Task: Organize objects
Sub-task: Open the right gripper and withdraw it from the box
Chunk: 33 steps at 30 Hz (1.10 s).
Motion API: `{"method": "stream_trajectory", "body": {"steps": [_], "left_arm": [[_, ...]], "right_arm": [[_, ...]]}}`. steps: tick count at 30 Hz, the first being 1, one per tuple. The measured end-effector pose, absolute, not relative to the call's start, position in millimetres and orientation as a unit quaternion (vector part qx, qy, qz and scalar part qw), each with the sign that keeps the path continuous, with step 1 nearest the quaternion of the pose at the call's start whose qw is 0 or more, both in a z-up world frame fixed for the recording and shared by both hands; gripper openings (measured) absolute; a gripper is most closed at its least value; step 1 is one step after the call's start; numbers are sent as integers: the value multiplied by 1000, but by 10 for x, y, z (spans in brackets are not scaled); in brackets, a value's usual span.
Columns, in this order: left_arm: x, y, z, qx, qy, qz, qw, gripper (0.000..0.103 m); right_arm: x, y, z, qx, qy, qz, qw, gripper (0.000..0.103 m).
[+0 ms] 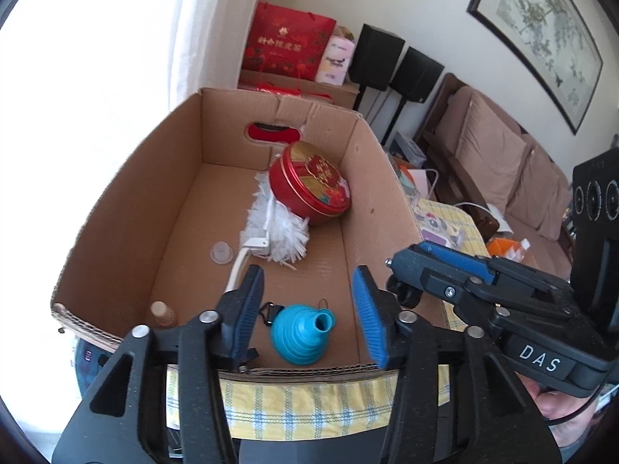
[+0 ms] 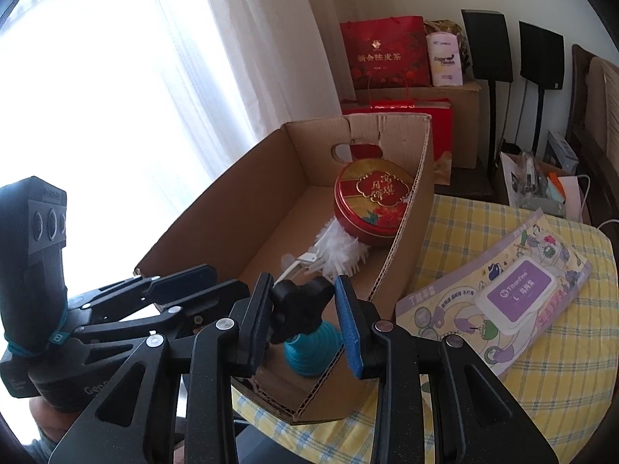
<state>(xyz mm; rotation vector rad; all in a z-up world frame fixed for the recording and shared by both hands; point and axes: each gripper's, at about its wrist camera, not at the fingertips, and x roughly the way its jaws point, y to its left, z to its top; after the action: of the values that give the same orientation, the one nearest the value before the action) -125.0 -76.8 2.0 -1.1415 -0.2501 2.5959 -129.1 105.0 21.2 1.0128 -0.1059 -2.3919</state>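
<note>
Entry, organizing objects, two handheld grippers.

1. Left gripper point(image 1: 308, 290): I am holding it over the near end of the cardboard box point(image 1: 116, 232), angled down into it. Its jaws are standing apart and pressing on nothing.
2. Teal funnel point(image 1: 301, 332): it is lying on the box floor at the near wall, in line with the gap between my left pads, spout pointing up and away, with a small black clip point(image 1: 269, 310) beside it.
3. Right gripper point(image 2: 304, 290): I am holding it over the near right corner of the box, clamped on a black knob point(image 2: 301, 305) that is sitting between the two pads.
4. Red tin point(image 1: 309, 185): it is leaning tilted at the far right of the box, against the side wall.
5. White brush point(image 1: 278, 228): it is lying just in front of the tin, bristles touching it, handle running toward me.
6. Clear cap point(image 1: 221, 252): it is sitting on the box floor, left of the brush handle.
7. Small beige-topped item point(image 1: 162, 311): it is standing in the near left corner; I cannot tell what it is.
8. Yellow checked cloth point(image 1: 309, 406): it is lying under the box.
9. Pack of wipes point(image 2: 514, 297): it is lying on the cloth, right of the box and apart from it.
</note>
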Motion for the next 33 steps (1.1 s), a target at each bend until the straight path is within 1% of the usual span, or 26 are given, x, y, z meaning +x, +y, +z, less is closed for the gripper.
{"method": "stream_trajectory", "body": {"steps": [2, 7, 9, 11, 12, 14, 16, 18, 19, 20, 22, 25, 27, 28, 33], "left_arm": [[-1237, -805, 39, -392, -87, 905, 142, 56], [-1220, -851, 51, -388, -87, 907, 135, 64], [-1214, -855, 46, -389, -89, 907, 136, 67], [-1216, -848, 43, -390, -91, 906, 136, 70], [-1213, -845, 40, -391, -91, 906, 135, 72], [-1204, -830, 47, -389, -87, 907, 134, 77], [-1184, -816, 60, -387, -84, 909, 133, 81], [-1169, -801, 79, -384, -81, 910, 133, 81], [-1164, -794, 89, -383, -80, 911, 133, 82], [-1159, -786, 102, -382, -79, 911, 132, 86], [-1150, -779, 126, -377, -82, 913, 134, 94], [-1150, -774, 146, -374, -83, 914, 133, 95], [-1146, -754, 159, -372, -77, 916, 129, 99], [-1142, -741, 161, -372, -74, 917, 127, 102], [-1133, -679, 183, -371, -72, 916, 132, 103]], "right_arm": [[-1281, 1050, 201, 376, -38, -886, 267, 34], [-1252, 1078, 218, 374, -38, -889, 262, 35], [-1240, 1099, 243, 371, -37, -891, 260, 37], [-1224, 1123, 269, 368, -37, -893, 257, 45], [-1218, 1137, 287, 366, -36, -894, 255, 47], [-1198, 1173, 314, 361, -32, -899, 245, 56], [-1172, 1230, 339, 355, -29, -905, 234, 62], [-1152, 1290, 355, 351, -27, -909, 223, 68], [-1146, 1328, 363, 349, -27, -911, 216, 74], [-1138, 1354, 365, 348, -27, -913, 212, 77], [-1132, 1418, 370, 345, -27, -916, 203, 77], [-1130, 1508, 362, 344, -28, -919, 190, 81], [-1122, 1564, 362, 342, -26, -923, 177, 83], [-1113, 1594, 363, 340, -25, -924, 171, 85], [-1070, 1763, 375, 334, -28, -930, 149, 95]]}}
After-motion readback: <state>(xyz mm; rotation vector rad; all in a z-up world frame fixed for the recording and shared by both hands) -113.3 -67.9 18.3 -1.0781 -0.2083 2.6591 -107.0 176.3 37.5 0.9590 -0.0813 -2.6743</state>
